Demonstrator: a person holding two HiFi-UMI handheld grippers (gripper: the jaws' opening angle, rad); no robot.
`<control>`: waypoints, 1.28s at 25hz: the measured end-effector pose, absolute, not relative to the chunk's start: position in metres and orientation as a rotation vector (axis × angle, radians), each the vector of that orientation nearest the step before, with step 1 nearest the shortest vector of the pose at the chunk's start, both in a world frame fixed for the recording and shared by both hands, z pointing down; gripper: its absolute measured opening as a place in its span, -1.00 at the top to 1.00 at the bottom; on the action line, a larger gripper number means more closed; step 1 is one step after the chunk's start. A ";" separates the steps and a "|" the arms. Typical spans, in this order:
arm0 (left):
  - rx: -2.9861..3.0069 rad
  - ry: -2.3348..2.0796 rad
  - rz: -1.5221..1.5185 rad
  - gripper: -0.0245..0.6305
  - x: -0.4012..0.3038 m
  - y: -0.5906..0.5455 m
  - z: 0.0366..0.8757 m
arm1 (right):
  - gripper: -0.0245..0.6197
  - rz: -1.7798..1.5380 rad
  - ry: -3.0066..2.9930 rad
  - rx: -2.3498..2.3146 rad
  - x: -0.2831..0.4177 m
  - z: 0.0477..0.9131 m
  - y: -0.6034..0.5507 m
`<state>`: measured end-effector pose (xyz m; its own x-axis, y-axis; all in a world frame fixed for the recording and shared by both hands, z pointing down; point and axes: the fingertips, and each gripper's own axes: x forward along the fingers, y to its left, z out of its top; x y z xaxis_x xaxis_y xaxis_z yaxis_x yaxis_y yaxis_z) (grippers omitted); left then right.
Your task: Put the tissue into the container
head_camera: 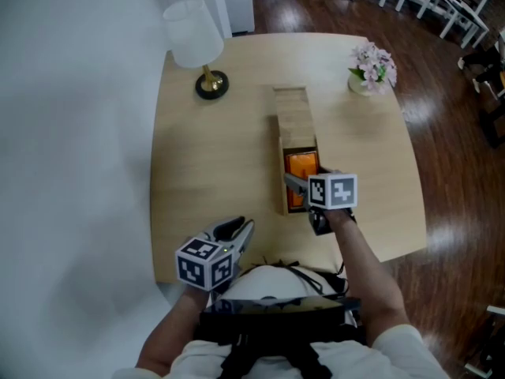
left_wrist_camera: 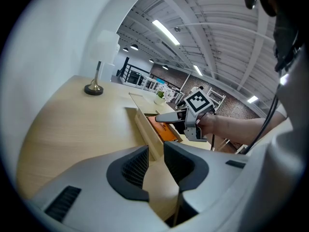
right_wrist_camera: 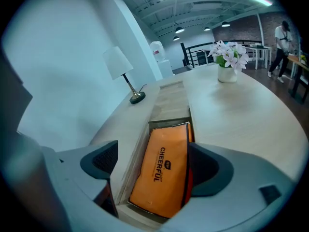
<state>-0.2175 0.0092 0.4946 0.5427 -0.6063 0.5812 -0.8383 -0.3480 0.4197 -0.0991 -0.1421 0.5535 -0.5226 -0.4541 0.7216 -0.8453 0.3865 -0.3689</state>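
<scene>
Orange tissue pack (right_wrist_camera: 161,170), seemingly glossy, occupies wooden container (head_camera: 292,117).

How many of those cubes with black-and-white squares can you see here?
2. One cube is on the left gripper, near the table's front edge; the other cube is on the right gripper, over the open wooden box. None seems hidden.

- Bright, even indoor light; ceiling strips (left_wrist_camera: 164,31) glow white in both gripper views.
- Glare patches on the dark floor (head_camera: 450,172).
- Gripper views bulge fisheye-like, with black corners and a soft foreground.
- Only faint shadows on the table (head_camera: 205,148).
</scene>
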 end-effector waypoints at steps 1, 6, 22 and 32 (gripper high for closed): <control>2.082 -1.163 0.425 0.61 -0.217 0.008 0.495 | -0.49 0.998 -2.136 1.112 -0.099 0.554 -0.142; 2.084 -1.166 0.417 0.61 -0.212 0.006 0.492 | -0.49 0.994 -2.151 1.123 -0.092 0.546 -0.138; 2.120 -1.099 0.382 0.64 -0.159 -0.006 0.487 | -0.41 1.038 -2.235 1.060 -0.049 0.518 -0.105; 2.157 -1.085 0.348 0.82 -0.128 -0.008 0.476 | 0.27 1.062 -2.279 1.016 -0.021 0.503 -0.092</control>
